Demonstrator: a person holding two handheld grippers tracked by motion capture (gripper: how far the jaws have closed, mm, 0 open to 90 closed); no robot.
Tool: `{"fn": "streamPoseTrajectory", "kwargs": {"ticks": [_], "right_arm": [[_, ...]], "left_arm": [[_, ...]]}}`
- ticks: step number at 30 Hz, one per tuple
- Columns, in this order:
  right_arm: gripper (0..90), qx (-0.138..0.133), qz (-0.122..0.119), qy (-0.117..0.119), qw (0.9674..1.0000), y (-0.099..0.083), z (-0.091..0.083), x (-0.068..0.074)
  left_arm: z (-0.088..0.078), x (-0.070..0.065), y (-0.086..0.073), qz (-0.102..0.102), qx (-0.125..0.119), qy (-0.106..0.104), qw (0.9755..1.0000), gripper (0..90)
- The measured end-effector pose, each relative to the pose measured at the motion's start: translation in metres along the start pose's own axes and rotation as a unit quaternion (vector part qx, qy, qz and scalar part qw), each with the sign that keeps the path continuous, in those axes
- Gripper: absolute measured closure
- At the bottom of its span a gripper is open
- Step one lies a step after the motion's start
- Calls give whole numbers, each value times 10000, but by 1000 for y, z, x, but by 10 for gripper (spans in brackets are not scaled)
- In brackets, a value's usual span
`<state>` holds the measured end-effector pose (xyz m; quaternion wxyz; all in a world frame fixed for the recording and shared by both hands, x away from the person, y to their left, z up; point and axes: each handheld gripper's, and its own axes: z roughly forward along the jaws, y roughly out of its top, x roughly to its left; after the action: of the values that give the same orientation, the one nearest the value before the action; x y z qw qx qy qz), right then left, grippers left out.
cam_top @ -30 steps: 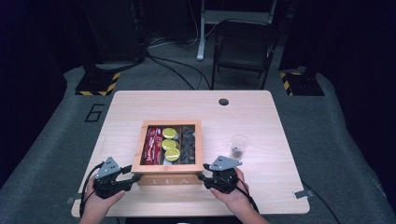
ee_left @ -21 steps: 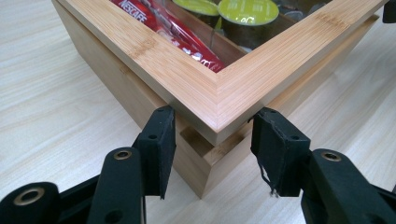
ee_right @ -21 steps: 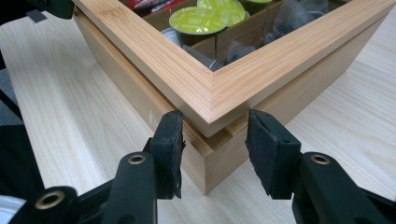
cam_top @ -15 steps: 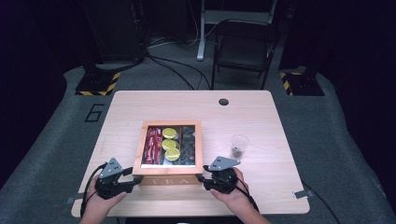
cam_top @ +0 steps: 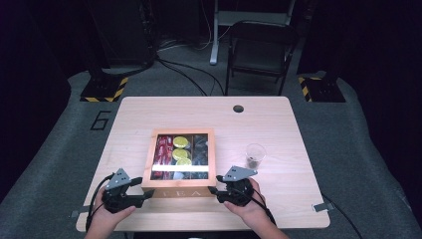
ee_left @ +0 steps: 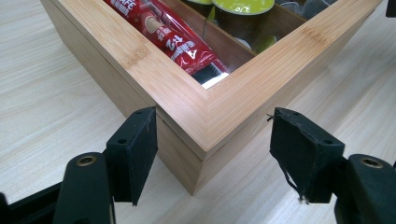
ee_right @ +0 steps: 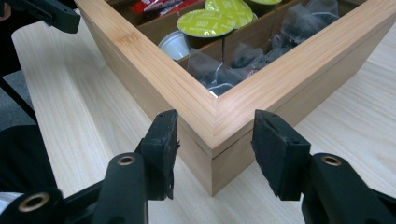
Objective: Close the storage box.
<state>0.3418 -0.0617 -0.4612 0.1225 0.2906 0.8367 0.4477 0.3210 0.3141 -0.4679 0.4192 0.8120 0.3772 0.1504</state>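
Two tools are sitting at the near corners of the wooden tea box [cam_top: 179, 158], which is resting on the desk [cam_top: 278, 124] toward my side, its glass lid down and the word TEA showing on its front face. I am holding the left tool [cam_top: 130, 195] at the box's near left corner. In the left gripper view that corner is lying between the two black jaws, and I am seeing a clear gap on the right pad's side, while the left pad is standing just beside the box wall. Those jaws have just been opening, so the left tool is open around the corner and not pressing on it. I am holding the right tool [cam_top: 230, 190] at the near right corner. In the right gripper view the corner is again lying between the jaws with gaps on both sides. These jaws have also just been opening a little, and the right tool is open too. Through the lid I am seeing red sachets [ee_left: 175, 39] in the left compartment, green-lidded capsules [ee_right: 205, 22] in the middle one and dark tea bags [ee_right: 243, 60] in the right one. Off to the right of the box, a clear plastic cup [cam_top: 255, 155] is standing upright on the desk, well apart from both tools.
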Motion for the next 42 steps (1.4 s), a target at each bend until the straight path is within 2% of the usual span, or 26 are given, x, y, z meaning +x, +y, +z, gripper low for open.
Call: {"fn": "streamPoseTrajectory", "kwargs": {"ticks": [1, 4, 9, 15, 20, 24, 30, 36, 38, 42], "right_arm": [[494, -21, 53, 5, 10000, 1, 0, 0], [481, -63, 16, 7, 10000, 5, -3, -1], [470, -103, 59, -68, 9999, 9, -6, -7], [464, -238, 139, -149, 9995, 15, -16, -16], [461, -383, 184, -227, 9988, 23, -25, -23], [459, -418, 222, -271, 9985, 24, -30, -27], [458, -443, 267, -346, 9981, 20, -37, -34], [455, -440, 303, -462, 9975, 15, -47, -42], [453, -448, 340, -493, 9972, 14, -51, -44], [449, -443, 393, -568, 9966, 7, -58, -50]], "left_arm": [[0, 0, 1, 13, -25, 35, 10000, 318], [-4, 0, 3, 16, -127, 31, 9999, 314], [-8, 3, 10, -201, -278, -75, 9994, 320], [-8, 4, 23, -50, -161, 87, 9998, 351], [-9, 6, 36, 26, -210, 145, 9997, 357], [-6, 10, 47, -126, -355, 107, 9992, 359], [-2, 16, 59, -287, -543, 194, 9979, 360], [0, 22, 59, -397, -598, 332, 9969, 366], [0, 25, 54, -394, -548, 400, 9969, 367], [-1, 32, 44, -568, -555, 547, 9953, 369]]}}
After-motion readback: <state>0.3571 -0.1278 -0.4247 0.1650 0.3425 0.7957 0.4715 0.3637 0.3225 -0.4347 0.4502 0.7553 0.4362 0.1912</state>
